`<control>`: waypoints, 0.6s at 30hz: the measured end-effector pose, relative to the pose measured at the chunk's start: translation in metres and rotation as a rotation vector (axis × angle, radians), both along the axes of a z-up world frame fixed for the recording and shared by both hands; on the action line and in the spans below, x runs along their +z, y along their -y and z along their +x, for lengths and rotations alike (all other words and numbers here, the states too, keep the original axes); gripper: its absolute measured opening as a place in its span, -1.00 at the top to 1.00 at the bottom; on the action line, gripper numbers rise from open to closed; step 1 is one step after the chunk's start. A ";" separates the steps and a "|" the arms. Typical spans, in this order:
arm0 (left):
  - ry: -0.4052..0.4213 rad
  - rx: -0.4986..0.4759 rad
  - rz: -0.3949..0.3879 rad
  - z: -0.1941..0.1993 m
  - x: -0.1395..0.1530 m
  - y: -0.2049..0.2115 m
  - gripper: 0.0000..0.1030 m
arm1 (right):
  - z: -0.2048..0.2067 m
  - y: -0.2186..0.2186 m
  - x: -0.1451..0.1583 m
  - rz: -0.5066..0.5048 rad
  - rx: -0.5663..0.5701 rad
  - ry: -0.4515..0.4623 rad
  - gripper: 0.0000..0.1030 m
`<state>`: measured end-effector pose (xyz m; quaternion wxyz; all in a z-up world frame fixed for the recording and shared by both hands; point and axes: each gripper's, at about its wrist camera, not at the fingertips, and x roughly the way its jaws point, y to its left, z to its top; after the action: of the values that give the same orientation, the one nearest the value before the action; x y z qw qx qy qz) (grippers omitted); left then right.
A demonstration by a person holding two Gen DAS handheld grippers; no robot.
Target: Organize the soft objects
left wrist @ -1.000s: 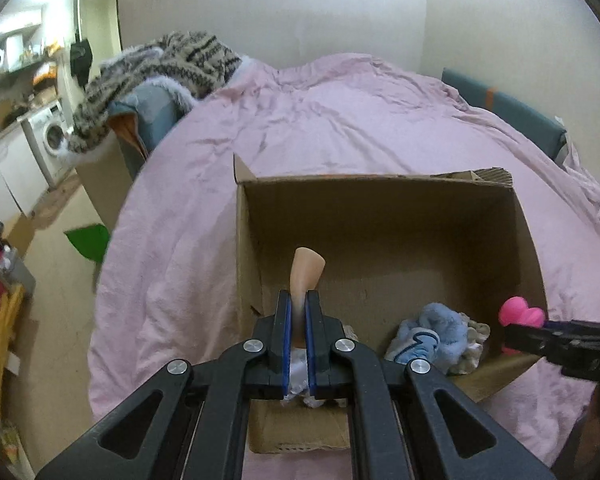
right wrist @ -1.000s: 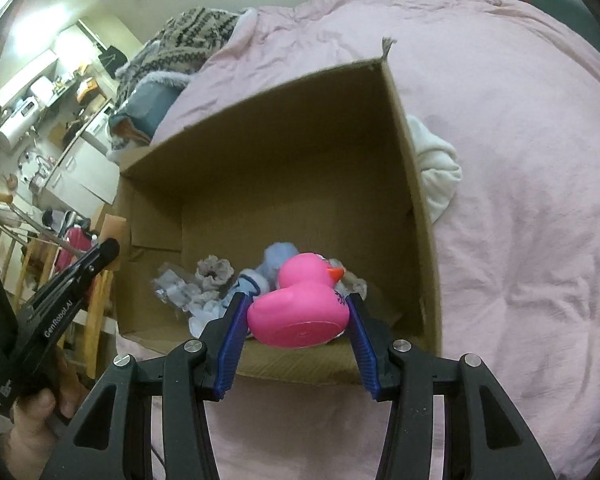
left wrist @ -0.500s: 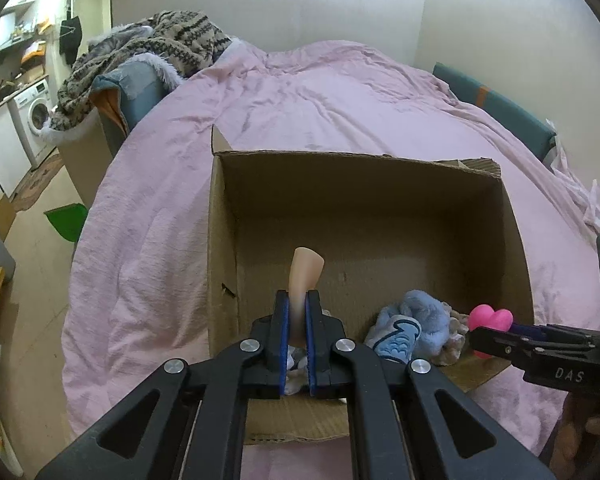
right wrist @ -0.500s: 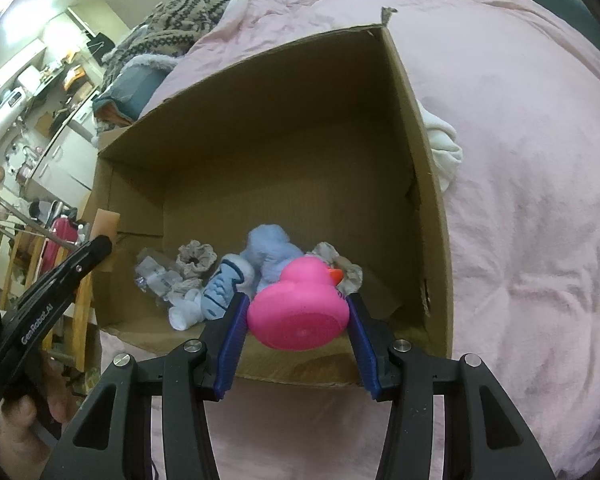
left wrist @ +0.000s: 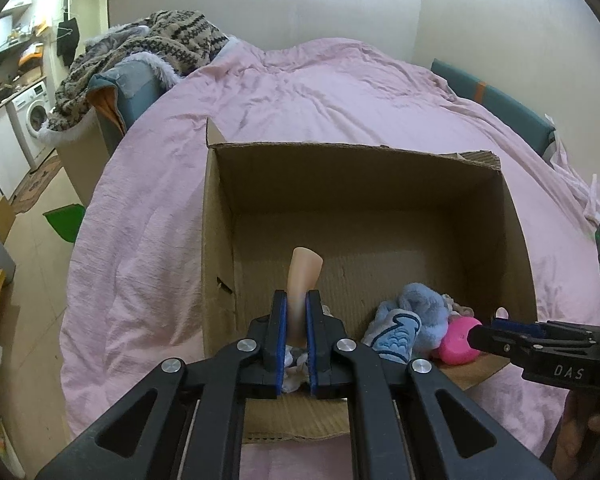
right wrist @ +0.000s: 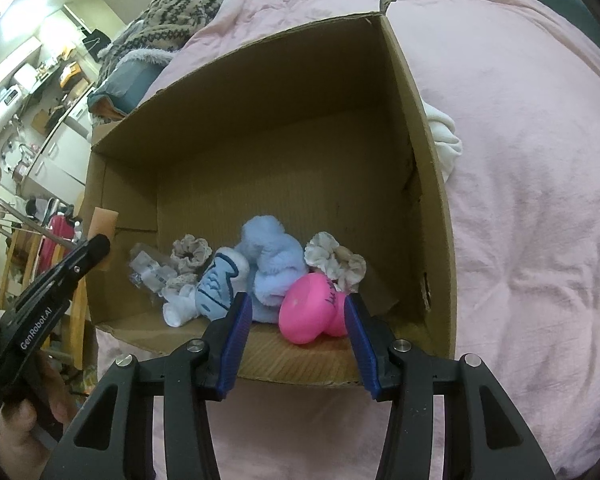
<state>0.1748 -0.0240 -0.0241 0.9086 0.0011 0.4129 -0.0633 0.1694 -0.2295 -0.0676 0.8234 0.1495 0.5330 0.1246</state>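
Each hand-held gripper is black plastic with open triangular cut-outs in its arms, silver round screws at the joints and blue ribbed pads inside the fingers. The left hand-held gripper point(left wrist: 296, 320) reads "GenRobot.AI" in white; the right hand-held gripper point(right wrist: 294, 320) reads "DAS".

a bed point(left wrist: 340, 92) under a rumpled pink quilt point(right wrist: 540, 200) carries an open cardboard box point(left wrist: 380, 184); a white cloth point(right wrist: 444, 140) lies on the quilt, touching the box's wall.
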 end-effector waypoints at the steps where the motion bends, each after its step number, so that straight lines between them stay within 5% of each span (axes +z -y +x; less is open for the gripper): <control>1: -0.001 0.000 0.002 0.000 0.000 0.001 0.85 | 0.000 0.000 0.001 0.004 0.000 0.002 -0.01; 7: -0.012 -0.001 -0.001 0.002 -0.002 0.002 0.74 | 0.000 0.003 0.004 0.048 -0.008 0.019 -0.04; 10: -0.014 -0.008 0.003 0.001 -0.002 0.004 0.65 | -0.001 0.005 0.009 0.062 -0.018 0.045 -0.27; 13: 0.009 0.008 0.025 -0.001 0.002 0.005 0.13 | -0.003 0.008 0.015 0.074 -0.031 0.071 -0.35; 14: 0.021 0.014 0.027 -0.003 0.003 0.005 -0.29 | -0.003 0.010 0.016 0.077 -0.035 0.078 -0.39; 15: 0.037 0.025 0.028 -0.005 0.006 0.004 -0.47 | -0.003 0.011 0.017 0.081 -0.041 0.087 -0.46; 18: 0.074 0.036 0.008 -0.010 0.015 0.002 -0.47 | -0.005 0.015 0.024 0.085 -0.060 0.120 -0.66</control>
<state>0.1644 -0.0256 -0.0089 0.9242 -0.0004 0.3791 -0.0453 0.1639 -0.2441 -0.0432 0.8501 0.1923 0.4723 0.1312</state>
